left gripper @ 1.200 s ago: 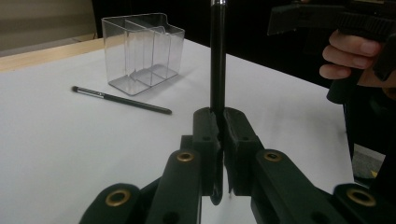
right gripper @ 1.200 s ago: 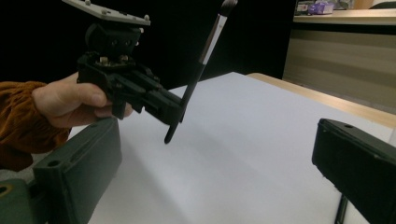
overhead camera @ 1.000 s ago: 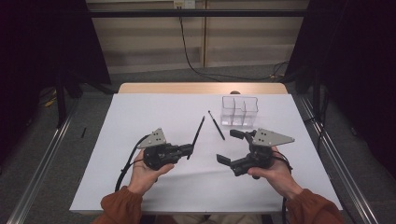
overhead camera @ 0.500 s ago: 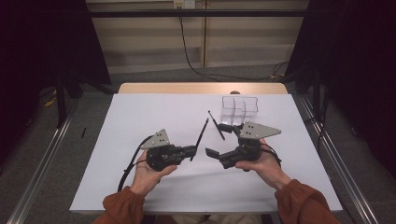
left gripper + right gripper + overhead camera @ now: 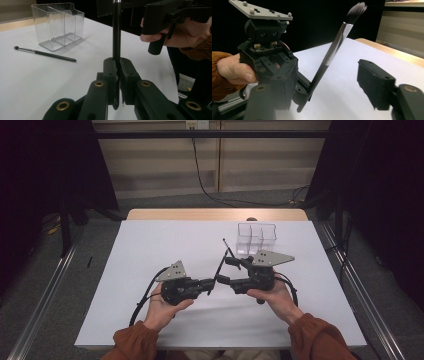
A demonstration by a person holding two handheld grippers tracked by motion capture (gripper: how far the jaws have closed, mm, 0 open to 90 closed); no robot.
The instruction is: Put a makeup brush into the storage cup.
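Observation:
My left gripper (image 5: 211,283) (image 5: 118,67) is shut on the black handle of a makeup brush (image 5: 220,265) (image 5: 116,32). The brush stands up and tilted, with its silver ferrule and bristles (image 5: 355,10) at the top. My right gripper (image 5: 225,270) (image 5: 330,80) faces the left one, with its jaws on either side of the brush handle (image 5: 324,65). Those jaws have just been closing, and both pads still stand clear of the handle. A second, thinner brush (image 5: 231,252) (image 5: 45,53) lies flat on the table (image 5: 150,245) beyond the grippers.
A clear plastic organizer (image 5: 256,237) (image 5: 57,25) with several compartments stands behind the right gripper, near the thin brush. The white table ends at a wooden strip (image 5: 215,214) at the far edge. Metal rails (image 5: 45,295) run along both sides.
My right gripper has moved left to the held brush and its jaws have narrowed around the handle. The left gripper and its brush have stayed put.

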